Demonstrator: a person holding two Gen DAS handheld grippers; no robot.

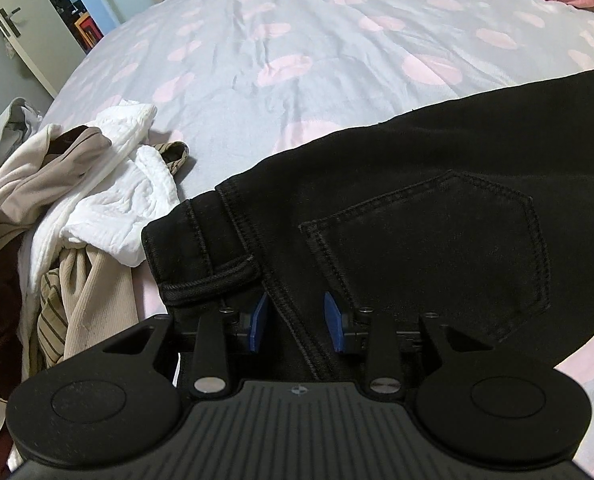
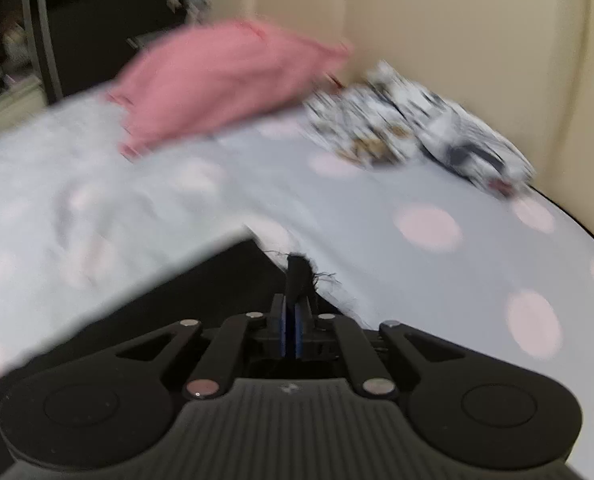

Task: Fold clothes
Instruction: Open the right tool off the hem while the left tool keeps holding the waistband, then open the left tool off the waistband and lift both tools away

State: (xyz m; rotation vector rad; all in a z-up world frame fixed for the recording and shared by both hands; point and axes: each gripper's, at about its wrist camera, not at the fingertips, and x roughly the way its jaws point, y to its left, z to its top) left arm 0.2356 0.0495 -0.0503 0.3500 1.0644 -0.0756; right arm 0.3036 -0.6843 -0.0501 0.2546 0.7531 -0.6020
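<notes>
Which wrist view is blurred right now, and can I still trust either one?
Right wrist view: motion-smeared, pink pillow soft, though the fingers pinching frayed black fabric read clearly. Left wrist view: sharp, stitching on black jeans crisp, fisheye bending the bedspread.

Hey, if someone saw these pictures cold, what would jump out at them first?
The black jeans stretched across the polka-dot bedspread, with the left gripper straddling a seam near the waistband and back pocket. The right gripper pinches a frayed black edge. A heap of pale clothes lies left of the jeans, a pink pillow at the far end.
</notes>
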